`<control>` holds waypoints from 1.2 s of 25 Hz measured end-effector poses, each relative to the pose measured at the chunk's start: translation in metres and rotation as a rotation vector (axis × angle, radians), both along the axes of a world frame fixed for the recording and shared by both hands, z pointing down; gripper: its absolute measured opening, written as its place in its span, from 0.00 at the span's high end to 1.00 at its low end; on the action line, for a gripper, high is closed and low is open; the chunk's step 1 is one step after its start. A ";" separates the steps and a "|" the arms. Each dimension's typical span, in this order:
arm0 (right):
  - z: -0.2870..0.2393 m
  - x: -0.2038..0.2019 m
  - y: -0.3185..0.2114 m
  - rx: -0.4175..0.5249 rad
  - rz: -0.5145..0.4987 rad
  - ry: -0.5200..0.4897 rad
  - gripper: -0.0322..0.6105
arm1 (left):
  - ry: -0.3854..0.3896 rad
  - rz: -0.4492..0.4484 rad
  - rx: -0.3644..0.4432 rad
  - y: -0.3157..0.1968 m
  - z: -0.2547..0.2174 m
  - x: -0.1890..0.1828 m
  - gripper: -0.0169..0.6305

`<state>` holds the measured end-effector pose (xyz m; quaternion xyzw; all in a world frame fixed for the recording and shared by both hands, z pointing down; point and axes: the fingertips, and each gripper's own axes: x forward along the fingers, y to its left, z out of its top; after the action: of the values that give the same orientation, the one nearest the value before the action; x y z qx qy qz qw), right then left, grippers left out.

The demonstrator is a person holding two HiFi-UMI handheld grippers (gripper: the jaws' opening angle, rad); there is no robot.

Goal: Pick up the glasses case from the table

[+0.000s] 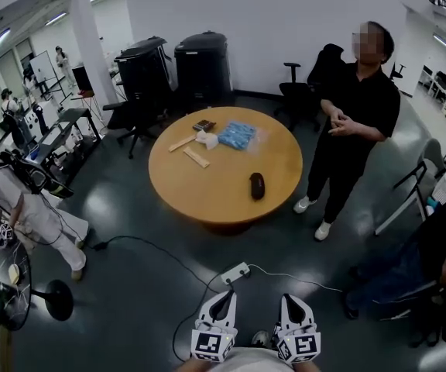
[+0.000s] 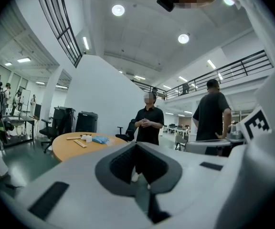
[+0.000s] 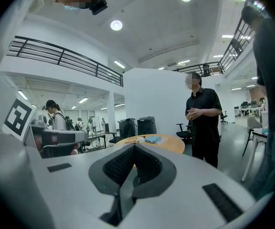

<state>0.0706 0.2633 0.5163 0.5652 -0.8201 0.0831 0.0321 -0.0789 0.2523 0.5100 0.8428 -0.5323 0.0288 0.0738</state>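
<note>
Head view gives you the round wooden table (image 1: 207, 196) in the middle of the dark floor, well ahead of you. A person in black (image 1: 355, 115) stands just beside its right edge with their hands together at the chest. Two tall black units (image 1: 201, 62) stand against the white wall behind the table.

Your two grippers sit low at the bottom edge, side by side and pointing toward the table but well apart from it. Your left gripper (image 1: 226, 294) has its jaws brought fully together, with nothing between the pads; its own view shows only floor and the far table past the closed tips. Your right gripper (image 1: 288, 297) looks the same: the jaws meet at the tips and it holds nothing.

On the table's far side lies a blue packet (image 1: 237, 135). To its left are two pale wooden strips (image 1: 195, 157) and a small white object (image 1: 207, 139).

The glasses case (image 1: 257, 185), a small dark oval, lies alone on the near right part of the tabletop, apart from the other items and closest to the person in black. A white power strip (image 1: 235, 273) lies on the floor between you and the table, with cables running from it.
</note>
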 end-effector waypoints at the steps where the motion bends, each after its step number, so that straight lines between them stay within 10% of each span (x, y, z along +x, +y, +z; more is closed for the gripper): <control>1: -0.001 0.001 0.000 0.004 -0.001 -0.006 0.93 | 0.001 0.001 -0.008 0.000 0.003 0.001 0.97; 20: 0.003 0.061 -0.050 -0.013 -0.065 -0.011 0.93 | 0.015 -0.135 -0.126 -0.052 0.034 0.042 0.97; 30: 0.005 0.056 -0.193 0.037 -0.018 0.015 0.93 | 0.036 -0.089 -0.106 -0.215 0.045 0.041 0.97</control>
<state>0.1268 0.0707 0.5216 0.5591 -0.8262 0.0632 0.0284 -0.0375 0.0369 0.5553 0.8136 -0.5656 0.0383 0.1290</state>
